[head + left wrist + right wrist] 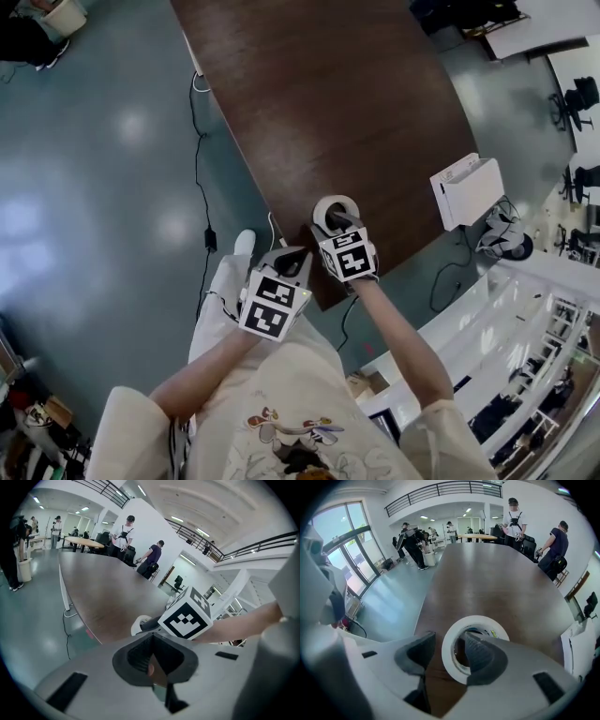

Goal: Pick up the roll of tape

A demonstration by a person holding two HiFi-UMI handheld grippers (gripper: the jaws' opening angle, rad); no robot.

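Right gripper view: my right tongs (pixel 447 641) stand wide astride the wall of the roll of tape (pixel 476 619), which lies at the near edge of the tabletop (pixel 497 573). I judge the roll light, stiff and slick, so grip across that wall. My left tongs (pixel 152 656) are closed.

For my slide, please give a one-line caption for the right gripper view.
Right gripper, jaws open, straddles the wall of the tape roll lying on the table.

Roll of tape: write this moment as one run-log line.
roll of tape: flat on table | right hand-held gripper: open, straddling its wall | left hand-held gripper: shut, empty
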